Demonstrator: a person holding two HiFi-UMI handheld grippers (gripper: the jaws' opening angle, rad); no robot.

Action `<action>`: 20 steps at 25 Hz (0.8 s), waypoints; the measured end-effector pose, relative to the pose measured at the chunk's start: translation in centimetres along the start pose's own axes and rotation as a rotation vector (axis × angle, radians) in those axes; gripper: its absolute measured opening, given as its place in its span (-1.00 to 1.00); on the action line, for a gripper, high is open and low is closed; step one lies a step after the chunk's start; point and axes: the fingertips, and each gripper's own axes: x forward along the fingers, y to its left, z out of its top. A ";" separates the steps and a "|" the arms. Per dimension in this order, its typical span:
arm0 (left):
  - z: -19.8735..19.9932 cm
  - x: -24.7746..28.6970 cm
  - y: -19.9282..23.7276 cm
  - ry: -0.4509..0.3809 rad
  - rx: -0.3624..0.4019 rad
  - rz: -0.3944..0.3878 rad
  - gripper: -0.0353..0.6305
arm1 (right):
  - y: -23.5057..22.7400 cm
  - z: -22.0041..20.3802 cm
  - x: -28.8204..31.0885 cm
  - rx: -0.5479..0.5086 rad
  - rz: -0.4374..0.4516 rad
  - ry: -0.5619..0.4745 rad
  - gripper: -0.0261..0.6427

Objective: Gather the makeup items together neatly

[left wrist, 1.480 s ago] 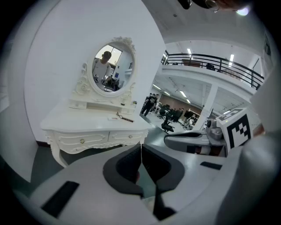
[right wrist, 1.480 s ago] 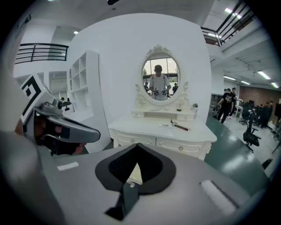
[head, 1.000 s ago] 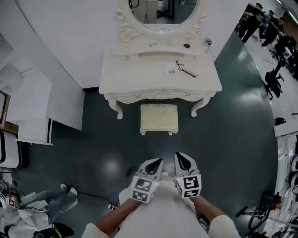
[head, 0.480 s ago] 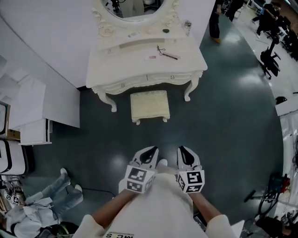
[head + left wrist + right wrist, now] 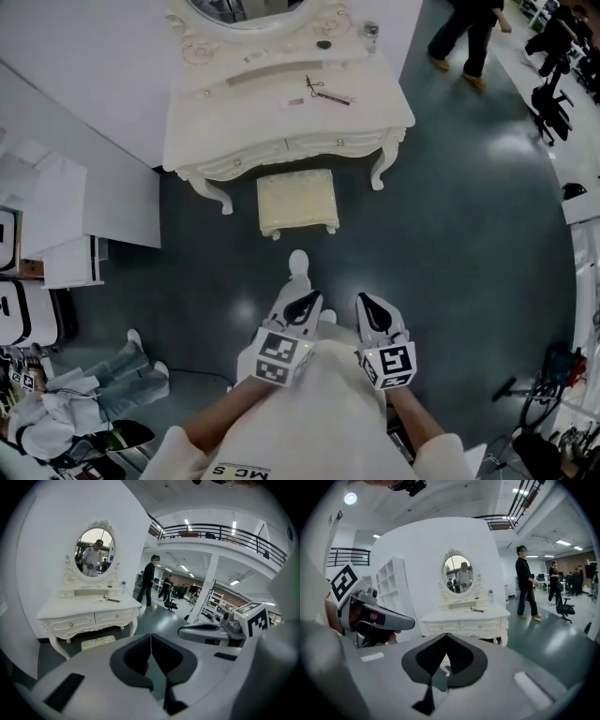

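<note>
The makeup items lie far ahead on a white vanity table (image 5: 225, 122): a dark pencil-like stick (image 5: 334, 97), a scissor-shaped tool (image 5: 312, 85), a small flat pale piece (image 5: 292, 103), a dark round item (image 5: 324, 44) and a small jar (image 5: 370, 36). My left gripper (image 5: 302, 305) and right gripper (image 5: 367, 305) are held side by side close to my body, high over the floor and well short of the table. Both are shut with nothing between the jaws. The left gripper view shows its tips (image 5: 150, 637) meeting; so does the right gripper view (image 5: 446, 636).
A cushioned stool (image 5: 297, 202) stands in front of the vanity, and my shoe (image 5: 299, 265) shows just behind it. White shelving (image 5: 56, 216) is at the left. A person (image 5: 469, 37) walks at the upper right; another person's legs (image 5: 103, 384) lie at the lower left.
The vanity and stool have slid up and left in the head view. A walking person has come in at the upper right. My shoe now shows ahead of the grippers, which stay shut.
</note>
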 end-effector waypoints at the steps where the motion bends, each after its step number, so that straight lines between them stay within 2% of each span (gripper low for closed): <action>1: 0.3 0.4 0.3 0.002 -0.001 0.003 -0.85 | -0.2 0.5 0.5 -0.004 0.000 -0.012 -0.92; 6: 2.2 2.8 2.4 -0.007 -0.015 0.011 -0.85 | -0.4 2.0 4.0 -0.013 0.059 -0.002 -0.92; 12: 6.4 6.9 7.5 -0.027 -0.024 0.009 -0.85 | -1.5 4.3 10.6 -0.043 0.087 0.030 -0.92; 20: 13.8 12.9 15.8 -0.001 -0.011 -0.033 -0.85 | -6.7 11.2 21.3 -0.023 0.013 0.034 -0.91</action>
